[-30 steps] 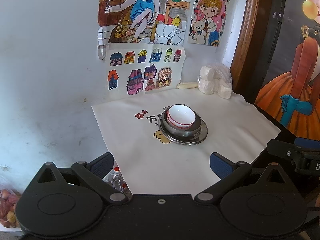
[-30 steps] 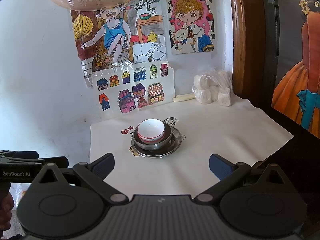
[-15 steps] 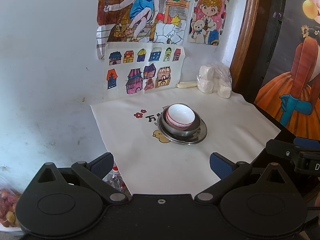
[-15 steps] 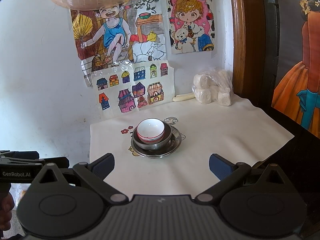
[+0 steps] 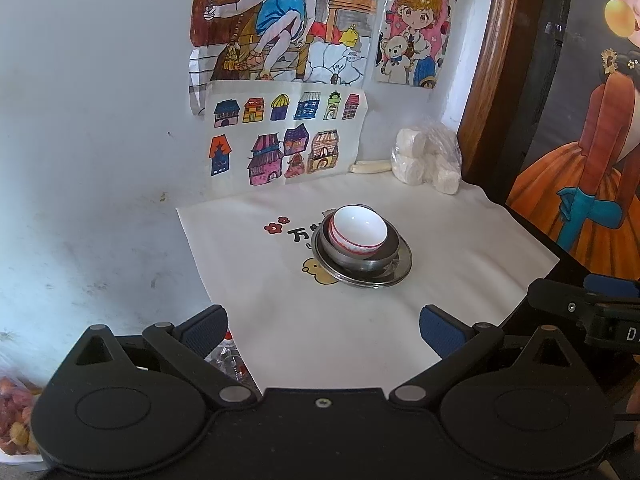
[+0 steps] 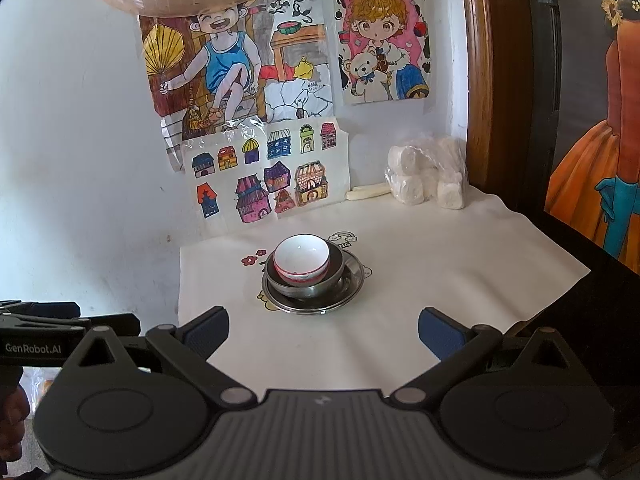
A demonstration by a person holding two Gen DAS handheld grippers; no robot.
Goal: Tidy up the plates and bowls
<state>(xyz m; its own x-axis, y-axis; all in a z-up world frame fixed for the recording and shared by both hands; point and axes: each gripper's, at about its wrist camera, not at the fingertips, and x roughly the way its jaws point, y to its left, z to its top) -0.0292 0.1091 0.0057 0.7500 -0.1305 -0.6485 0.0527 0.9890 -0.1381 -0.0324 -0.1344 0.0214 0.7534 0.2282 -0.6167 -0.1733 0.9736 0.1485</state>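
Stack: small white porcelain bowl with a red band (image 5: 359, 233) sits inside a round steel bowl (image 5: 362, 258), which rests on a shallow round steel plate (image 5: 394, 270)
Place: middle of the cream cloth-covered table (image 5: 460, 240)
Left tongs (image 5: 322, 326): spread, empty, well short of the stack
Right tongs (image 6: 323, 327): spread, empty, stack ahead between the tips
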